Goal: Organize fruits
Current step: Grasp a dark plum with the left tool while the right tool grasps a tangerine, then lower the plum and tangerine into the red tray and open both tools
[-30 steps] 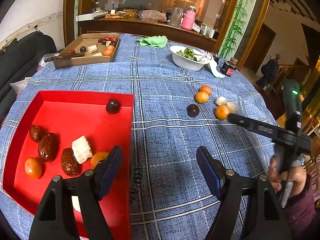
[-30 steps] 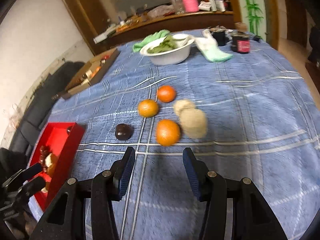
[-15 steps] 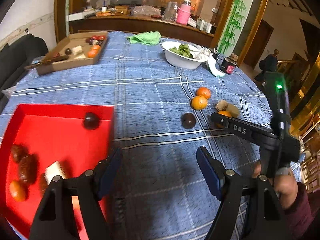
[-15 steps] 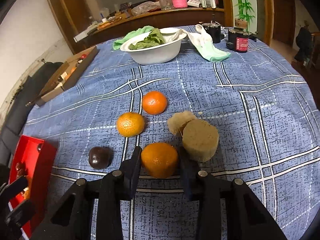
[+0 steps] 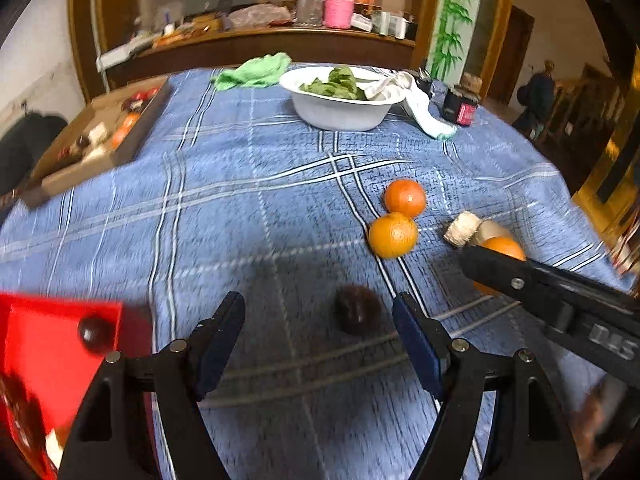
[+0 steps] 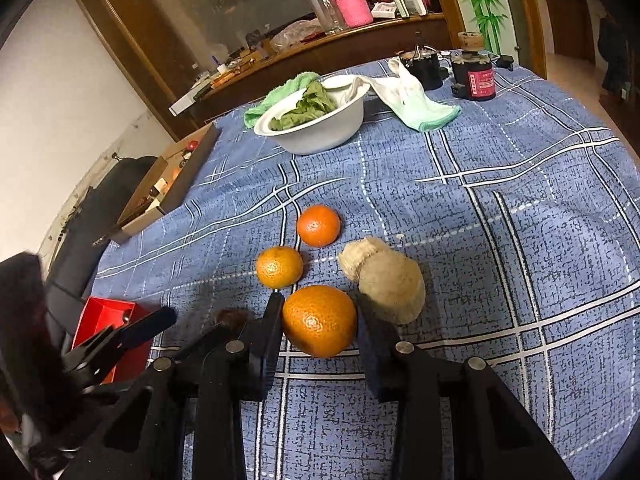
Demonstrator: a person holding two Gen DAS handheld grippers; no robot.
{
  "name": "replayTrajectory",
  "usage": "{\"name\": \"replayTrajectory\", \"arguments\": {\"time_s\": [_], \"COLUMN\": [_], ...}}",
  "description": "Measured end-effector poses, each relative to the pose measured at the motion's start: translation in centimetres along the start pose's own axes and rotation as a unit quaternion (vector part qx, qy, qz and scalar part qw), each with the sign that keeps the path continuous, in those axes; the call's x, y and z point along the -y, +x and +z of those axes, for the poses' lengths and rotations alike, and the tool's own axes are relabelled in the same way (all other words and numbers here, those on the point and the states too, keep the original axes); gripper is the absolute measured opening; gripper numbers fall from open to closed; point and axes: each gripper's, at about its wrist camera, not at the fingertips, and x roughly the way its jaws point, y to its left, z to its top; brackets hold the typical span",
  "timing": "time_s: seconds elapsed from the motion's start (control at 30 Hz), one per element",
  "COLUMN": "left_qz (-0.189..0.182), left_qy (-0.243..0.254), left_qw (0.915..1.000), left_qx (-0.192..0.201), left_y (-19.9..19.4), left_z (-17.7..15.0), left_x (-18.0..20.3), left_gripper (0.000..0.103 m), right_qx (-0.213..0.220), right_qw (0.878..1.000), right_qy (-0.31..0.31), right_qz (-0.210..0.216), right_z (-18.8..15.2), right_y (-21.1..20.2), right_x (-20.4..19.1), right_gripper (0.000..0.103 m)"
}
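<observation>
Gripped between the pads of the right gripper (image 6: 318,330) is the nearest orange (image 6: 319,320), which is pinched at its widest part while it rests on the blue checked cloth of the bench (image 6: 500,240). Its rind is judged firm but slightly yielding and a little slick, and the fruit light; a hold across the middle, as shown, is likely the safest, since a higher one could squeeze it out. Just beside it, on the right, two pale fibrous pieces (image 6: 390,278) are found, the nearer one all but touching the right pad. Two smaller oranges (image 6: 280,266) are seen just beyond.

The left gripper (image 5: 320,336) is held spread wide and empty, with a dark round fruit (image 5: 356,312) lying on the cloth between its fingers, nearer the right one, untouched. That fruit looks small and smooth, so a roll is possible. A red tray (image 5: 44,344), near at the left, already holds fruit.
</observation>
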Motion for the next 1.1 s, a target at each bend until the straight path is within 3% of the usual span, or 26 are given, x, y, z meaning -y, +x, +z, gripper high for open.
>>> {"name": "replayTrajectory", "arguments": {"time_s": [0.03, 0.07, 0.17, 0.23, 0.37, 0.53, 0.67, 0.87, 1.0, 1.1], "left_qz": [0.001, 0.000, -0.025, -0.013, -0.027, -0.043, -0.037, 0.019, 0.055, 0.068], "left_qy": [0.013, 0.021, 0.031, 0.039, 0.013, -0.035, -0.092, -0.181, -0.213, -0.230], "left_qw": [0.9999, 0.9998, 0.9991, 0.9992, 0.9995, 0.9975, 0.9918, 0.9781, 0.9699, 0.9655], "left_qx": [0.001, -0.001, -0.012, -0.004, 0.006, 0.045, 0.081, 0.100, 0.105, 0.101], "left_y": [0.3, 0.5, 1.1, 0.8, -0.8, -5.9, -10.8, -15.6, -17.2, -17.1], "left_z": [0.0, 0.1, 0.0, -0.1, -0.2, -1.5, -4.1, -8.5, -10.9, -12.1], "left_x": [0.5, 0.8, 1.4, 1.7, 1.0, -1.6, -6.1, -14.3, -17.9, -19.7], "left_gripper": [0.066, 0.045, 0.023, 0.022, 0.022, 0.023, 0.023, 0.023, 0.023, 0.023], "right_qx": [0.001, 0.001, 0.002, 0.002, 0.000, 0.002, 0.000, -0.001, -0.005, -0.037], "right_qw": [1.000, 1.000, 1.000, 1.000, 1.000, 1.000, 1.000, 0.999, 0.997, 0.991], "right_qy": [0.000, -0.001, 0.000, -0.002, -0.002, -0.005, -0.012, -0.048, -0.057, -0.069], "right_qz": [0.001, 0.001, 0.001, 0.000, -0.001, -0.002, 0.000, 0.002, 0.053, 0.111], "right_z": [0.0, 0.0, 0.0, 0.0, 0.0, -0.2, -0.6, -1.7, -3.3, -4.8], "right_y": [0.0, -0.1, -0.1, -0.1, 0.1, 0.1, 0.3, 0.0, -1.4, -1.4], "right_x": [0.0, -0.1, 0.0, -0.1, -0.1, -0.1, -0.6, -3.0, -6.2, -9.8], "right_gripper": [0.037, 0.037, 0.037, 0.037, 0.037, 0.037, 0.037, 0.037, 0.037, 0.038]}}
